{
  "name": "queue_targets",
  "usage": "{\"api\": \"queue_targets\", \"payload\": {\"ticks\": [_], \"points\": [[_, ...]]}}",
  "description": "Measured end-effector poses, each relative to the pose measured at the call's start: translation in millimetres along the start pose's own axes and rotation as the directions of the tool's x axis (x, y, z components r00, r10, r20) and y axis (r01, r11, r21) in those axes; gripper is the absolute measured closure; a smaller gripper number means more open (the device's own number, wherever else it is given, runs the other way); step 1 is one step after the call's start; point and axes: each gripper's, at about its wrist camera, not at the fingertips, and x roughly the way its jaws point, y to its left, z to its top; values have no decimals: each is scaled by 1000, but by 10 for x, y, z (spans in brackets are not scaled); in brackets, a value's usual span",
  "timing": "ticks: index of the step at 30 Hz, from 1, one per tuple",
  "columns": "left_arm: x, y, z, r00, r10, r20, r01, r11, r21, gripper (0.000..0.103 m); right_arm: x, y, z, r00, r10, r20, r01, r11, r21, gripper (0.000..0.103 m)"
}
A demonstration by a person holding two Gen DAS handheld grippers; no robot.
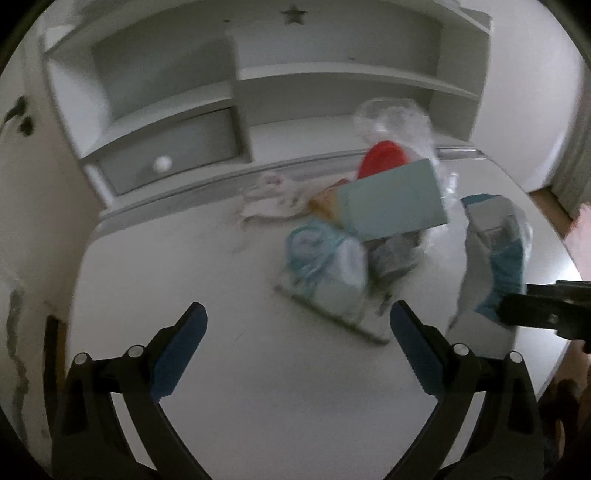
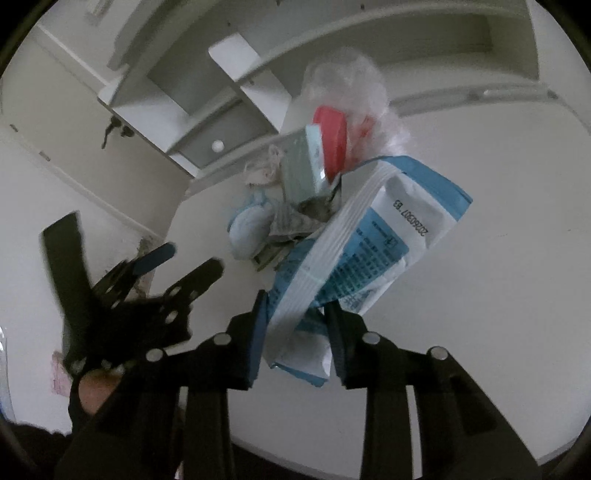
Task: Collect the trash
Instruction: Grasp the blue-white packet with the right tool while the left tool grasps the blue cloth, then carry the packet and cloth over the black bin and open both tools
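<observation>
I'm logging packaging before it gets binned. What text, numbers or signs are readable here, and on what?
"20260307 B3": stamped on the white panel of the blue-and-white pouch held in the right gripper.
Rows of small print on the pouch's blue panel: too small to read.
Dark star mark on the shelf unit: a sign, no text.

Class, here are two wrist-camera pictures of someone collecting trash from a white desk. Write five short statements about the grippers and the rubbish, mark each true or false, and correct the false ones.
1. The right gripper is shut on a blue and white printed plastic packet. True.
2. The left gripper holds a red lid. False: it is open and holds nothing.
3. The pale green cardboard box lies on the heap of trash. True.
4. The round red plastic lid lies inside the drawer. False: it is in the heap, beside crumpled clear plastic.
5. The white desk bears only one item. False: several.
</observation>
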Motion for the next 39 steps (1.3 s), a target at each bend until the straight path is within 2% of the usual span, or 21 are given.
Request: {"api": "queue_targets", "payload": {"ticks": [7,8,10,12,14,18,22,24,27,29,30,32,33,34,36,37,39], "points": [[238,-212,137,1000,7,-13,-6,999,53,7,-294,-157,-101,1000,-10,17,10,1000,1,72],[266,-216,135,1000,14,-15,-14,998,55,10,-326,-173,-114,1000,-12,21,12,1000,-6,72],[304,-204,124,999,29,-21,-27,998,58,27,-373,-179,-127,1000,-4,24,4,1000,-22,72],[322,-189,116,999,26,-33,-24,998,54,61,-424,-176,-130,999,-3,37,4,999,-32,72],[304,-133,116,999,13,-41,-11,999,36,86,-533,-214,-141,998,-4,60,6,999,-35,72],[63,-109,140,1000,16,10,-16,1000,18,97,-829,-376,-177,992,-39,119,42,999,-21,72],[-173,-315,240,998,-19,63,16,999,42,98,-1244,-762,-308,972,-134,192,125,990,59,72],[-252,-556,314,994,-64,85,57,995,76,98,-1452,-983,-420,956,-194,222,171,978,117,72],[-307,-1145,405,979,-177,99,160,974,161,98,-1789,-1368,-698,918,-305,255,250,941,226,72],[-317,-1658,448,958,-274,86,249,941,230,98,-2055,-1666,-975,882,-389,268,303,901,310,72],[-334,-2003,449,938,-340,72,309,910,276,98,-2134,-1772,-1077,870,-412,269,315,887,338,72],[-374,-2506,417,904,-424,48,384,858,341,98,-2358,-2045,-1367,838,-479,263,350,840,415,72],[-404,-2769,384,884,-467,34,421,825,377,98,-2491,-2220,-1562,816,-519,253,368,805,466,72],[-449,-3125,319,853,-521,12,467,775,426,98,-2560,-2332,-1697,806,-538,246,373,785,495,72],[-511,-3625,184,813,-582,-21,514,700,495,98,-2698,-2568,-1987,784,-580,222,386,736,556,72],[-536,-3979,57,778,-626,-56,551,637,539,98,-2756,-2703,-2157,773,-602,200,398,706,586,72],[-509,-4372,-114,726,-677,-119,610,555,566,98,-2819,-2906,-2413,761,-626,169,409,666,624,72]]}}
